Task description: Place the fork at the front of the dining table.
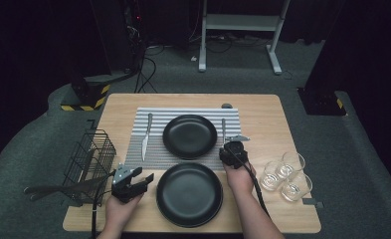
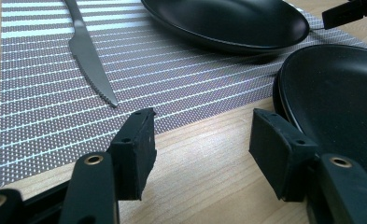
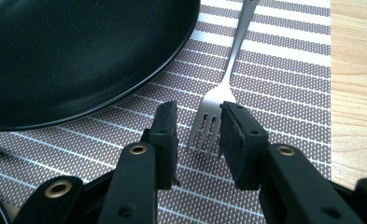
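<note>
Right gripper view showed the fork [image 3: 208, 126] lying on the striped placemat [image 3: 284, 84] beside the far black plate [image 3: 69, 56], tines between the right gripper's [image 3: 197, 140] jaws, which stood slightly apart; whether a pad brushed it was hard to tell. Probably a place setting was being laid. The left gripper [image 2: 202, 149] waited agape, empty, over bare table [image 2: 204, 163].

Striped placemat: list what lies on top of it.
On the striped placemat lie a knife at left, a black plate in the middle and a fork at right, its tines between the right gripper jaws. The mat under the plate is hidden.
</note>
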Demonstrator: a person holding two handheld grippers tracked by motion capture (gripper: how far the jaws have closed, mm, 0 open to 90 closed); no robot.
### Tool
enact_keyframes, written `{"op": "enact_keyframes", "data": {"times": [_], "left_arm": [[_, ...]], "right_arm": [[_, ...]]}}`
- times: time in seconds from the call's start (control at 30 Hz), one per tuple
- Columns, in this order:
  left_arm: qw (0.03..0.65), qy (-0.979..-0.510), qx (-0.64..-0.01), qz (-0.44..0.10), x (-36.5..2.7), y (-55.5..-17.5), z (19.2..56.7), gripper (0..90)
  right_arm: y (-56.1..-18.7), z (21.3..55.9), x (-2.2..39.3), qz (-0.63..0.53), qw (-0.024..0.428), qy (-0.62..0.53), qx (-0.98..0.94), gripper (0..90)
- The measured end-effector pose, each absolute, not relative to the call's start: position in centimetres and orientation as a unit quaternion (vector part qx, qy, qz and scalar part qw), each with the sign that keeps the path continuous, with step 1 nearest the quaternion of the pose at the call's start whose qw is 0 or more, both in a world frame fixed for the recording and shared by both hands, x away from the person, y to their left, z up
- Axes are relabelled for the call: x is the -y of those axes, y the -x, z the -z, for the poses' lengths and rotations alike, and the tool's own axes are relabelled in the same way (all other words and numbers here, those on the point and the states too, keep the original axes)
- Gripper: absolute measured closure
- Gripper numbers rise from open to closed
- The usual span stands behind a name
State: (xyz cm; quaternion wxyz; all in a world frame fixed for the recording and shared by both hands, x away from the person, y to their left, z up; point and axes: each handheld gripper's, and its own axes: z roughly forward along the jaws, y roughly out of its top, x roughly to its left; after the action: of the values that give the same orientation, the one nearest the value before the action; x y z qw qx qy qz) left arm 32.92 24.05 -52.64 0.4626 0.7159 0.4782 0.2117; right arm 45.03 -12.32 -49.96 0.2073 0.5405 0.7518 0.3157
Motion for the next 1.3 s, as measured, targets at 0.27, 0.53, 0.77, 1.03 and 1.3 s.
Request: {"op": "enact_keyframes", "data": {"times": [0.27, 0.53, 0.77, 1.03, 1.3], "left_arm": [[0.463, -0.716, -0.478, -0.212, -24.04, -32.92, 52.64, 40.9], [0.462, -0.716, -0.478, -0.212, -24.04, -32.92, 52.64, 40.8], [0.462, -0.716, -0.477, -0.212, -24.04, -32.92, 52.64, 40.8], [0.462, -0.717, -0.477, -0.213, -24.06, -32.92, 52.64, 40.9], [0.461, -0.717, -0.477, -0.213, -24.05, -32.93, 52.64, 40.8]], "right_arm": [[-45.13, 50.04, 12.41, -0.313, 0.211, -0.54, -0.752, 67.7], [-45.09, 50.07, 12.32, -0.313, 0.212, -0.54, -0.752, 67.8], [-45.09, 50.07, 12.32, -0.312, 0.213, -0.539, -0.753, 67.8], [-45.05, 50.05, 12.33, -0.31, 0.213, -0.539, -0.753, 67.3], [-44.98, 50.03, 12.37, -0.309, 0.214, -0.537, -0.755, 67.4]]}}
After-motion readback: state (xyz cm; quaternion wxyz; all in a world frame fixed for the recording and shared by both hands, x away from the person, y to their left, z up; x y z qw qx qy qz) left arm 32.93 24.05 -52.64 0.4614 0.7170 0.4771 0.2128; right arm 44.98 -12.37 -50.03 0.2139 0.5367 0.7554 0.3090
